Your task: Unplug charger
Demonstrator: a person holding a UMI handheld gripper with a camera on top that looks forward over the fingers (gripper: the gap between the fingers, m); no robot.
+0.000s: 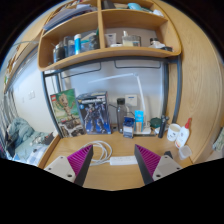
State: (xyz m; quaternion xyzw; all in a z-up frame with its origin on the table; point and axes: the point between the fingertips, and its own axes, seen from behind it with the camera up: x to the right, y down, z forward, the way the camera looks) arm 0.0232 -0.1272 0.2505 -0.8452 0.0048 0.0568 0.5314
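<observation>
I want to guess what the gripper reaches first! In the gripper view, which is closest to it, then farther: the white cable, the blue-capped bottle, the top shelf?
1. White cable: on the desk, just ahead of the gripper, whose fingers are open.
2. Blue-capped bottle: standing at the desk's back.
3. Top shelf: high above the desk.

I see two bright magenta pads point(78, 158) on my gripper point(112, 162), with pale grey finger parts around them. The desk point(115, 150) under them is light brown wood. At ten o'clock from the fingers lies a white cable point(98, 150). The shelf point(110, 55) up at twelve o'clock is the same light brown wood. At eleven o'clock a box point(66, 111) has green and brown pictures on it. Next to it a second box point(95, 113) shows blue and white. At one o'clock stands a blue can point(139, 121). At three o'clock I see a white bottle point(186, 133) with a red top.
</observation>
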